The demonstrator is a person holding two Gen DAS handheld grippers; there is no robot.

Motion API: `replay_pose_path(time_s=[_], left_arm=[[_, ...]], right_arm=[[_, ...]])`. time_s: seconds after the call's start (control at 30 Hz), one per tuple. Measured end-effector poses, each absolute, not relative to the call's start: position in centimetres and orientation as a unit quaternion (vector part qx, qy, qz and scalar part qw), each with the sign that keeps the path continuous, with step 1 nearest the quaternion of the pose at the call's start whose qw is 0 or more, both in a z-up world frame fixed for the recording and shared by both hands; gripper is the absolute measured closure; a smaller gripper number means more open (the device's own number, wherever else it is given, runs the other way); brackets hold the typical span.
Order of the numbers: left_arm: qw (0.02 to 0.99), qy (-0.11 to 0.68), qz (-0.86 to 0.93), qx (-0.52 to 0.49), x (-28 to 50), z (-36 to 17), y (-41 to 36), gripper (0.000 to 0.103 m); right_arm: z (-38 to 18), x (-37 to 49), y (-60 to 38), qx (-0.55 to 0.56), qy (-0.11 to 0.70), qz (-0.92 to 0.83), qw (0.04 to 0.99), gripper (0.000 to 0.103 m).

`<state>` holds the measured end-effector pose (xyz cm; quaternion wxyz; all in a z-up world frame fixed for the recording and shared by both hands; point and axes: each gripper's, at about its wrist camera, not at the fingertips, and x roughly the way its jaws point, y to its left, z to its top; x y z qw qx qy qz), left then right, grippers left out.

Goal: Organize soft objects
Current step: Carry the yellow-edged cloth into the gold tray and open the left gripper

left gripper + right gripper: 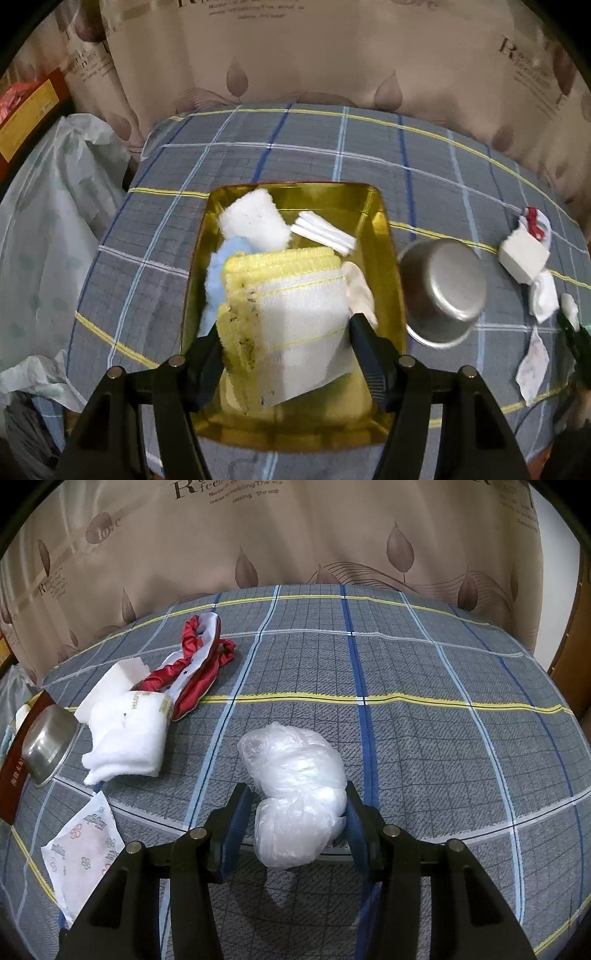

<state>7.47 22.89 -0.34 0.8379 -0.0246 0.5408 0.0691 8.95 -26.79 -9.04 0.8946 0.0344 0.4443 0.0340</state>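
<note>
Two tools are at work, and we start with the left tool (284,343), low in the centre of its frame: its fingers sit on either side of a folded yellow-and-white woven cloth (291,314) and appear clamped on it, holding it over the gold metal tray (388,258). Just beyond the cloth, inside the tray, we see a fluffy white pad (255,219) toward the upper left, a pale blue fluffy piece (218,273) under the cloth's left edge, a small stack of flat white cotton pads (325,232) to the upper right, and a cream-coloured soft piece (356,288) at the cloth's right side.

Our right tool (295,823) has its fingers apart around a crumpled clear plastic bag (295,794) lying on the grey plaid tablecloth of the desk (443,738); the right finger touches the bag, the left stands just clear, so nothing is gripped yet.

Further out, toward the left of the right view, a folded white towel with gold lettering (129,738) lies against a white foam block (110,683) and a red-and-white satin cloth (199,657). A printed white paper packet (85,849) lies in the lower left. A tipped steel bowl (443,291) rests beside the tray.

We judge the task roughly half done: several soft items are already gathered in the tray and the woven cloth is arriving, while the bag, towel, foam block, satin cloth and packet remain scattered outside.
</note>
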Motion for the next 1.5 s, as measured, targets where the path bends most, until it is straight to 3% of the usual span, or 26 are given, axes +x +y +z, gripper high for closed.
replay_pose_path(time_s=[0.67, 1.0, 1.5], left_arm=[[0.813, 0.576, 0.041, -0.073, 13.4, -4.8, 24.2, 0.034], [0.81, 0.577, 0.029, -0.097, 13.5, -4.1, 25.3, 0.033], [0.817, 0.572, 0.053, -0.043, 15.3, -4.9, 24.3, 0.032]], right_arm=[[-9.1, 9.0, -26.4, 0.021, 0.446, 0.032, 0.894, 0.053], [-9.1, 9.1, -26.1, 0.012, 0.448, 0.034, 0.893, 0.049], [-9.2, 9.0, -25.9, 0.005, 0.448, 0.033, 0.893, 0.048]])
